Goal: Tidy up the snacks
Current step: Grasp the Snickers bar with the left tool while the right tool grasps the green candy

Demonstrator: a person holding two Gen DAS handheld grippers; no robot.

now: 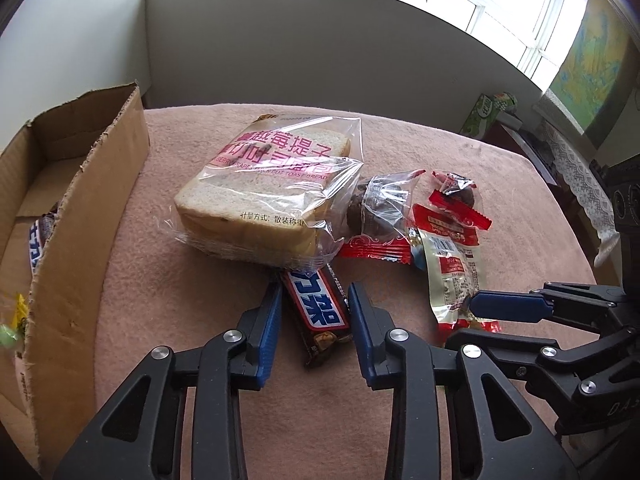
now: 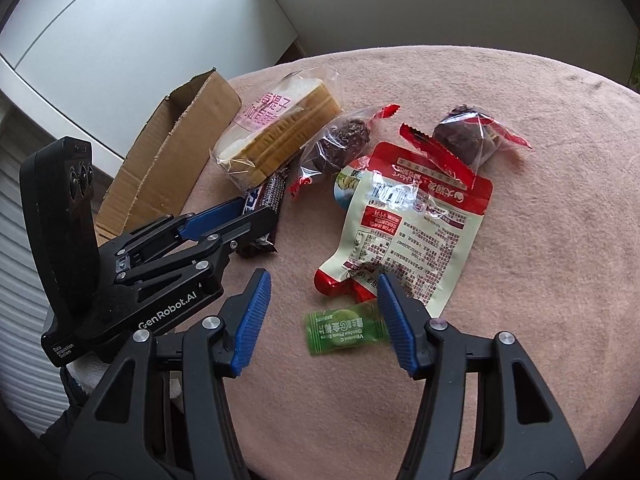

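A brown chocolate bar [image 1: 316, 308] lies on the pink cloth, its far end tucked under a bagged loaf of sliced bread [image 1: 260, 188]. My left gripper [image 1: 315, 288] has a blue pad against each long side of the bar. In the right wrist view the same left gripper [image 2: 260, 208] is on the bar [image 2: 272, 188]. My right gripper [image 2: 323, 276] stands open over a small green candy [image 2: 344, 332], which lies nearer its right finger. A cream and red pouch [image 2: 404, 232] lies just beyond, with two wrapped chocolate muffins [image 2: 340, 140] [image 2: 464, 136] behind it.
An open cardboard box [image 1: 80, 184] stands at the left edge of the table [image 1: 200, 360], holding another chocolate bar [image 1: 38, 240] and small candies [image 1: 12, 320]. In the left wrist view the right gripper [image 1: 464, 320] is close by on the right, by the pouch [image 1: 452, 268].
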